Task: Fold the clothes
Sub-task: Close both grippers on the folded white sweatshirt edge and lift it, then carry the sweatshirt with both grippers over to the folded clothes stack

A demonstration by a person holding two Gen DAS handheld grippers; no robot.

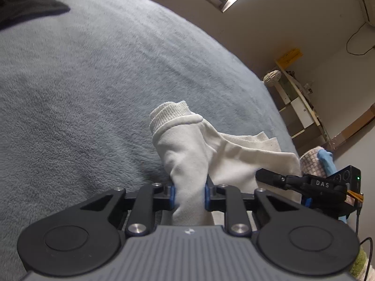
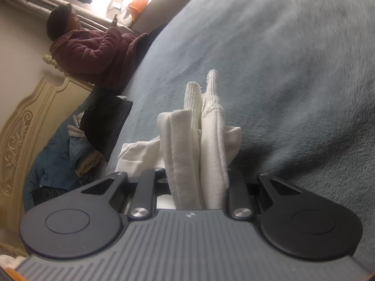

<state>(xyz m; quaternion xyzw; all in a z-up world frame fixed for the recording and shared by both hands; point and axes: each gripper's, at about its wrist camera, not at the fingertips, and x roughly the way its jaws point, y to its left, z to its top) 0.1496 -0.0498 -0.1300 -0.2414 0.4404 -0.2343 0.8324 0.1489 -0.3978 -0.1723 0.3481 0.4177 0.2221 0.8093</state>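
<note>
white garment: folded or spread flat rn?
Bunched and doubled over, not spread. The white garment is pinched in the left gripper and the right gripper, with several layers stacked between the fingers, above the grey blanket.

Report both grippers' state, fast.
Left gripper: shut on the white garment.
Right gripper: shut on the white garment too.

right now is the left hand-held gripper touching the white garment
Touching. In the left wrist view the left hand-held gripper has its blue pads pressed against both sides of a bunched fold of the white garment.
</note>
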